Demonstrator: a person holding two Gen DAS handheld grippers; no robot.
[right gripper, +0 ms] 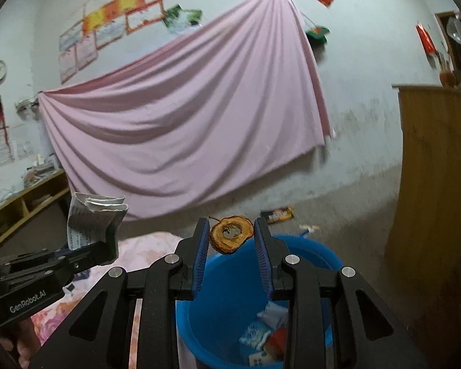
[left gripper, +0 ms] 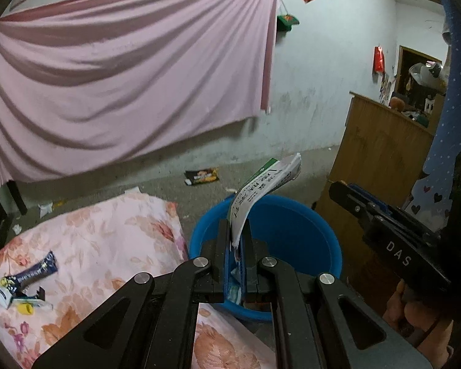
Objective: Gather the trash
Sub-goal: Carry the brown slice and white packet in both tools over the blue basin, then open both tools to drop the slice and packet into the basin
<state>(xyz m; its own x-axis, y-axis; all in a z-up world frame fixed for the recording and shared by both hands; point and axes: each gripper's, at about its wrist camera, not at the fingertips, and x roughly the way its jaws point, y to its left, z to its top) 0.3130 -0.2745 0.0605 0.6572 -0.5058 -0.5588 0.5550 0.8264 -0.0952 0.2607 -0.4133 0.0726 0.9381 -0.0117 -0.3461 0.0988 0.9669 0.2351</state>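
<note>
My left gripper [left gripper: 235,230] is shut on a white printed paper wrapper [left gripper: 262,190] and holds it over the rim of the blue bucket [left gripper: 319,246]. The wrapper also shows in the right wrist view [right gripper: 90,218]. My right gripper [right gripper: 232,233] holds a brown dried fruit core slice [right gripper: 231,234] between its blue pads, above the blue bucket [right gripper: 218,316], which has several wrappers [right gripper: 261,335] inside. More trash, a dark blue packet [left gripper: 30,276] and a yellow cap [left gripper: 26,308], lies on the floral cloth [left gripper: 107,246] at left.
A dark snack wrapper [left gripper: 202,177] and paper scraps [left gripper: 45,209] lie on the concrete floor. A wooden cabinet [left gripper: 375,160] stands right of the bucket. A pink sheet [left gripper: 123,86] hangs on the wall. A low shelf [right gripper: 24,200] stands at left.
</note>
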